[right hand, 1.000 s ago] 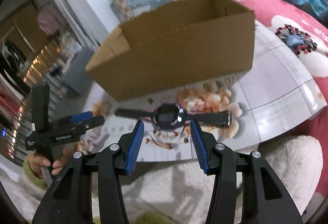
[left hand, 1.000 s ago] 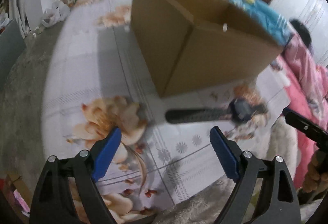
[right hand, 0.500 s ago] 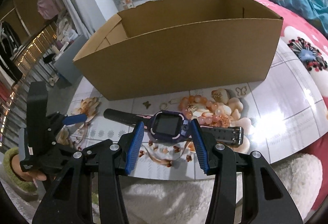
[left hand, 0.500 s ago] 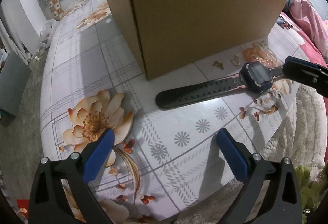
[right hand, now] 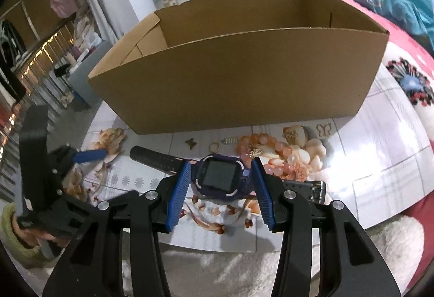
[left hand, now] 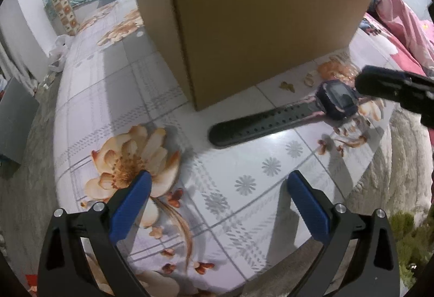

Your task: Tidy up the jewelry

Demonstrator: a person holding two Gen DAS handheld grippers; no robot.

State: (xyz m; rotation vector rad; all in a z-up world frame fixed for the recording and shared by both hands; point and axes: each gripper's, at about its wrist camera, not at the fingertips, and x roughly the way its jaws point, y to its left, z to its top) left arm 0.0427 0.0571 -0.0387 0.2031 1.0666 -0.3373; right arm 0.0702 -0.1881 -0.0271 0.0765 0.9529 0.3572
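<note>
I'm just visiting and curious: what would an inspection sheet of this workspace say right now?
Surface: table with glossy floral cover.
Job's things: purple smartwatch lying flat; bead bracelet, small ring, butterfly charms beside it; open cardboard box behind.
Clutter: nothing seen.
Grippers: right gripper straddles the watch face, pads not pressing; left gripper wide open, jaws just opened, nothing between.
Cables: nothing seen.
Surroundings: bedding, shelves.

watch (right hand: pixel 217 179) — purple case, black strap | flat on table — before cardboard box (right hand: pixel 244 74)

Black plastic right gripper (right hand: pixel 221 174) with ribbed blue pads, silver screws, matching left gripper (left hand: pixel 218 195), green fuzzy sleeve (right hand: pixel 16 240)
</note>
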